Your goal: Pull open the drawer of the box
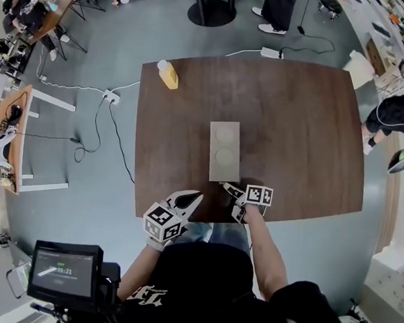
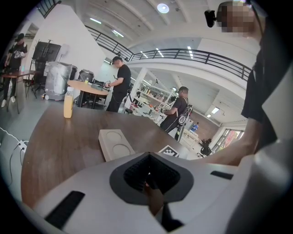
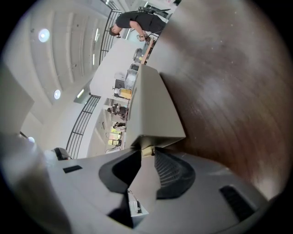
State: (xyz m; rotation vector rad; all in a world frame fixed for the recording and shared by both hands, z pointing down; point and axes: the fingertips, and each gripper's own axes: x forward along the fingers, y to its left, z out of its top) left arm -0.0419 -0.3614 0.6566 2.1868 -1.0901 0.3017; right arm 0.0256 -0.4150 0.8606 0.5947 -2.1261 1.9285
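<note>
At the middle of the dark brown wooden table (image 1: 295,130), in the head view, lay the pale beige rectangular box (image 1: 225,152), its long axis running 12 to 6 o'clock and two round recesses in its top. Its outline was a plain rectangle, so the drawer looked closed. A yellow plastic bottle (image 1: 168,74) stood well apart at the box's 11 o'clock. The right gripper (image 1: 229,189) met the box's 6 o'clock end. The left gripper (image 1: 196,197) hung at the box's 7 o'clock, over the table's near edge, its jaws tapering to one point. A small black monitor (image 1: 64,272) sat at 8 o'clock, off the table.

In the left gripper view, the left gripper (image 2: 149,161) had its jaws closed together with nothing held between them. The box (image 2: 114,142) lay on the table (image 2: 55,146) at 11 o'clock of the jaws, clear of them, and the bottle (image 2: 68,105) stood upright farther off at 10 o'clock.

In the right gripper view (rolled sideways, so the table (image 3: 229,91) filled the 3 o'clock side), the right gripper (image 3: 146,153) pointed straight at the end of the box (image 3: 153,109). Its jaws were drawn in to a narrow gap, and a small cream pull tab (image 3: 146,150) on that end sat between the tips, which appeared to pinch it.
</note>
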